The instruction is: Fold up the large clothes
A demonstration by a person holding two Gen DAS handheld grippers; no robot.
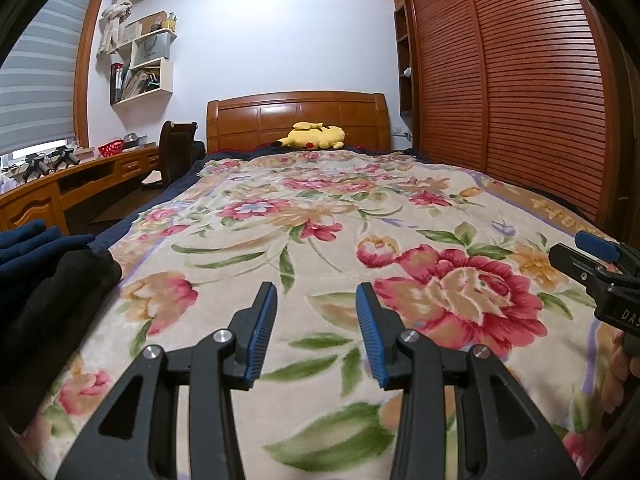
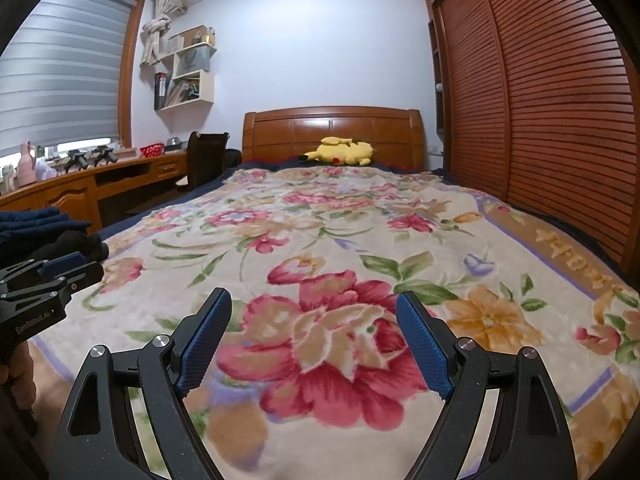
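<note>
While the clothes (image 1: 48, 264) lay piled at the left edge of the bed, off to the left of my left gripper (image 1: 316, 332), neither tool touched them. I counted two garments: a black one (image 1: 60, 292) slumped in front, rumpled, and a navy one (image 1: 28, 244) behind it, lying in soft folded ridges. From the right wrist view the same pile (image 2: 52, 232) sat just beyond the left gripper's fingers. My left gripper hung with its jaws partly apart, nothing between them, only the floral blanket (image 1: 320, 208) beneath. My right gripper (image 2: 312, 336) stood wider, jaws well apart and empty, over a big red bloom. Two grippers, one blanket. Farther out I saw one yellow plush toy (image 1: 316, 136) against the wooden headboard (image 1: 296, 112), and slatted wardrobe doors (image 1: 520, 80) on the right.
</note>
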